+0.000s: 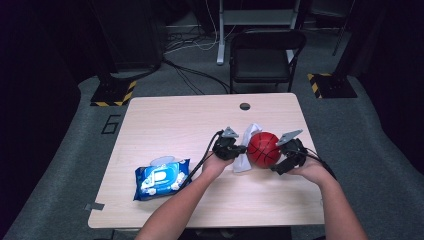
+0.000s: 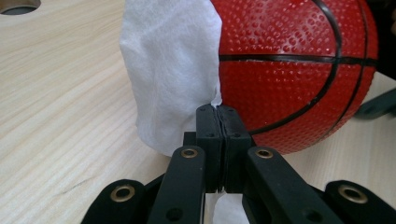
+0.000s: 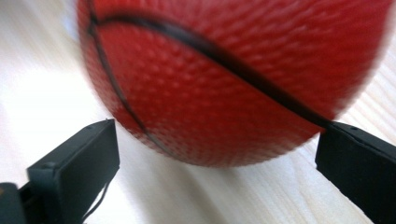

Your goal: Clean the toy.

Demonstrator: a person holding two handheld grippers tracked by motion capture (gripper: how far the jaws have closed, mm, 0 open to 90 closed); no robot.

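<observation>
The left gripper (image 1: 239, 148) has its jaws pressed together on a white wet wipe (image 2: 173, 74), and the wipe stands up against the left side of the small red basketball (image 1: 263, 149). The right gripper (image 1: 278, 167) is at the other side of the ball; its jaws stand wide, one on each side of the ball's lower part, and in the right gripper view they do not seem to press on it. The ball rests on the wooden table (image 1: 175, 120), near the right half.

To wipe well, I think the right jaws should first hold the ball firmly, because a round ball rolls away easily when the wipe pushes it. Then the left gripper can rub the wipe over the pebbled surface with light pressure. The blue pack of wipes (image 1: 161, 178) lies well apart to the left, out of the way.
</observation>
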